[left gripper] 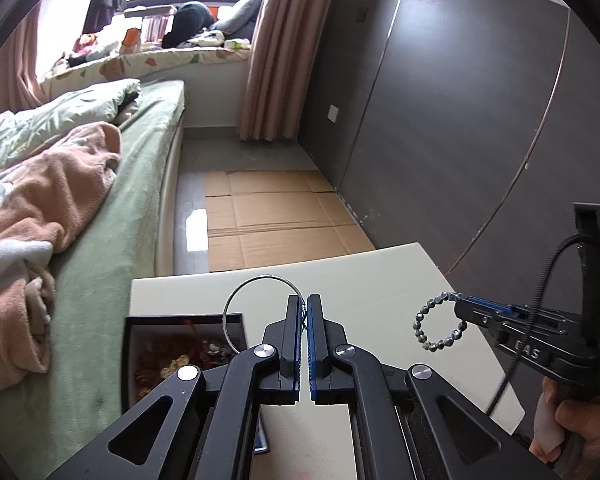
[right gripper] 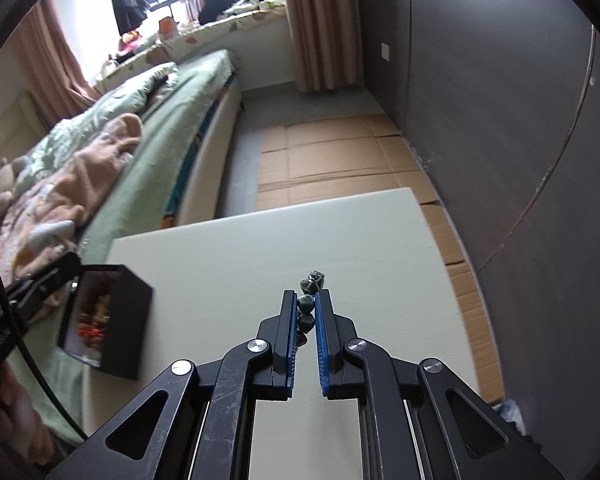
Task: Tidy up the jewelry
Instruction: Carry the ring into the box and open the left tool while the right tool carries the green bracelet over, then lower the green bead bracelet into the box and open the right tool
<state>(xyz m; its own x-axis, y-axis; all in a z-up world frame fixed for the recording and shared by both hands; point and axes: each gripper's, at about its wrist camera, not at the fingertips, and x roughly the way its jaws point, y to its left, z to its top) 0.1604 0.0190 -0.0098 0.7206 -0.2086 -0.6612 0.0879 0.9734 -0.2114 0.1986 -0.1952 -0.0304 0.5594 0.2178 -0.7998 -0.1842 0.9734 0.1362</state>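
My left gripper point(left gripper: 304, 304) is shut on a thin silver ring hoop point(left gripper: 236, 300) and holds it above the white table point(left gripper: 380, 280). My right gripper point(right gripper: 306, 300) is shut on a dark beaded bracelet point(right gripper: 307, 312); in the left wrist view the right gripper point(left gripper: 460, 305) holds the bracelet point(left gripper: 436, 324) hanging as a loop at the right. A black jewelry box point(left gripper: 180, 344) with mixed jewelry inside sits open at the table's left, just below the hoop; it also shows in the right wrist view point(right gripper: 116, 316).
A bed with green sheet and pink blanket point(left gripper: 52, 208) lies to the left. Flattened cardboard point(left gripper: 276, 220) covers the floor beyond the table. A dark wardrobe wall point(left gripper: 460, 120) runs along the right.
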